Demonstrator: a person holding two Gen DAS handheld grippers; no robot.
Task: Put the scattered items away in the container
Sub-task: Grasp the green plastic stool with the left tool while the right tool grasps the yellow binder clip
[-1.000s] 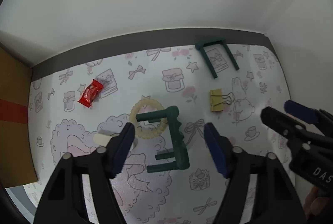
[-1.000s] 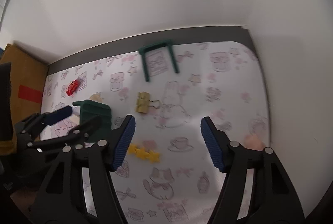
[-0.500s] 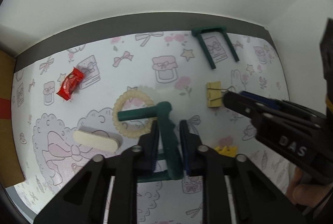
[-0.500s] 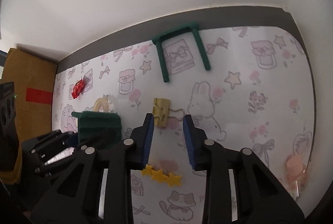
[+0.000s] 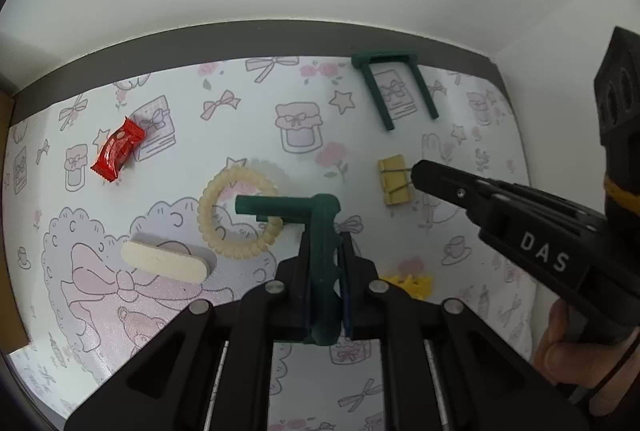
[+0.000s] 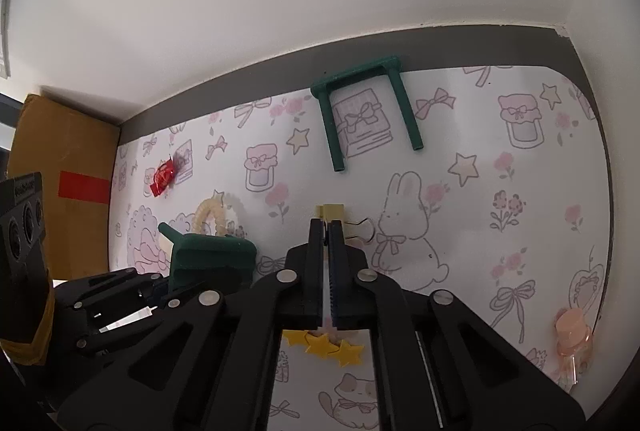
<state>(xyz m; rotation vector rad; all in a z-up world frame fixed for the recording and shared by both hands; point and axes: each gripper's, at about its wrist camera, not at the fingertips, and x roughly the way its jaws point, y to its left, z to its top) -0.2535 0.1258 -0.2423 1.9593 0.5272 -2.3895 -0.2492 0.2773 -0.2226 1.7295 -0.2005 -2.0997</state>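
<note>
My left gripper [image 5: 326, 245] is shut on a dark green U-shaped frame [image 5: 324, 223], whose leg reaches left over a beige coil ring [image 5: 236, 219]. My right gripper [image 6: 327, 227] is shut on the yellow binder clip [image 6: 334, 210], and the clip's wire handle [image 6: 362, 229] sticks out to the right. In the left wrist view that clip [image 5: 394, 179] lies at the right gripper's tip [image 5: 418, 171]. A second green frame [image 6: 366, 111] lies flat near the back wall. A red wrapped candy [image 5: 118, 153], a cream oval pad [image 5: 166, 262] and a yellow star clip [image 6: 324, 345] lie on the patterned mat.
A brown cardboard box [image 6: 60, 159] with red tape stands at the mat's left edge. A pink translucent item [image 6: 572, 335] lies at the right edge. White walls close the back and right side. A hand [image 5: 568, 347] holds the right gripper.
Both grippers went from wide open to shut. The left one closed on the green frame, and the right one moved forward and closed on the yellow binder clip.
</note>
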